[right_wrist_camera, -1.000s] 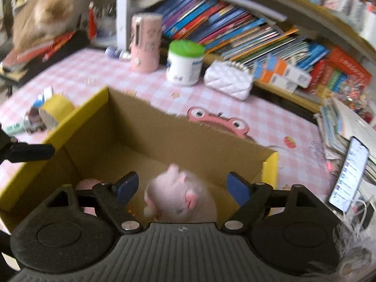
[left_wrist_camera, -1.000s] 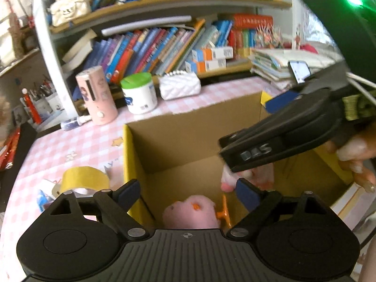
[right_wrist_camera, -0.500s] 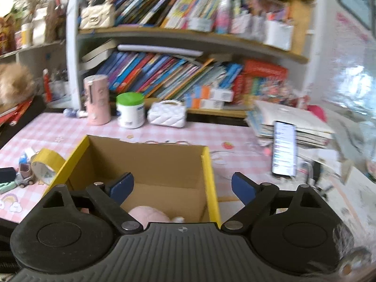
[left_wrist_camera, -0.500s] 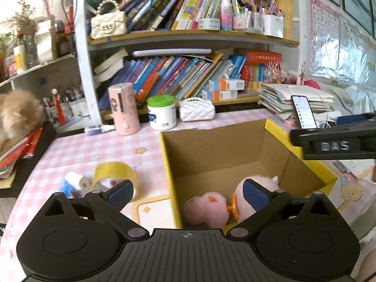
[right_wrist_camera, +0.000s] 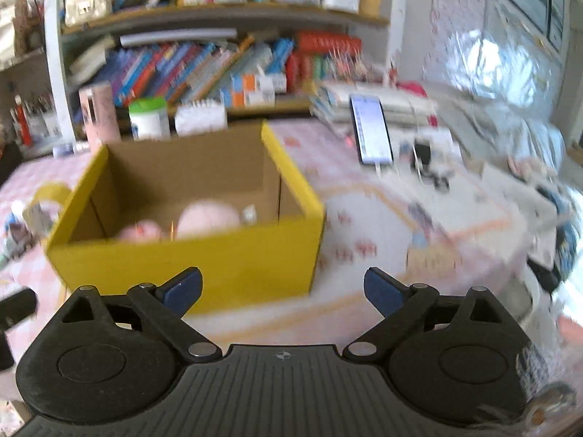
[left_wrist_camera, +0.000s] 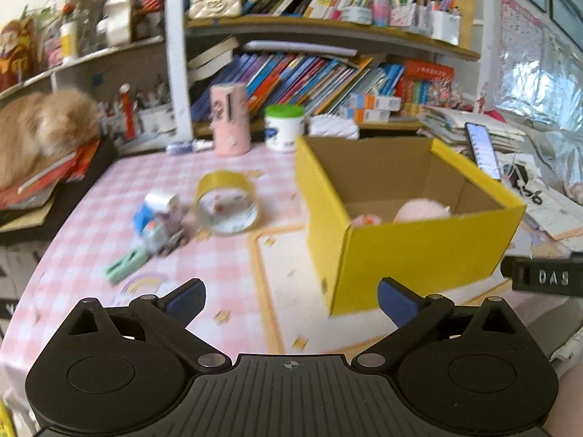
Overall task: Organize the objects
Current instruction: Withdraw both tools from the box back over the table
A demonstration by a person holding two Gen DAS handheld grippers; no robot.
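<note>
Bookshelf fills the back wall, packed w/ leaning books on both levels. Counter in front of it, pink-white check cloth, w/ an orange-bordered mat laid on the near part.

Yellow cardboard box sits on the mat, top open, brown inside. Two pink plush toys lie on its floor side by side near the front wall: the rounder, paler one to the right, the smaller one w/ an orange bit to the left; whether they touch can't be told thru the blur.

Fluffy tan cat lies on a stack of books at the far left, off the counter. Phone w/ lit screen leans against a paper pile, right of the box.

Left of the box, apart from it: yellow tape roll on its edge, toy truck just beside the roll, small green piece at the truck's near end. Behind the box at the shelf foot: pink cylinder, white jar w/ green lid, white quilted pouch.

Left gripper hangs over the mat, jaws spread wide, nothing between them. Right gripper is before the box's front wall, jaws likewise wide apart & empty; its black side marked DAS shows at the right edge of the left view.
</note>
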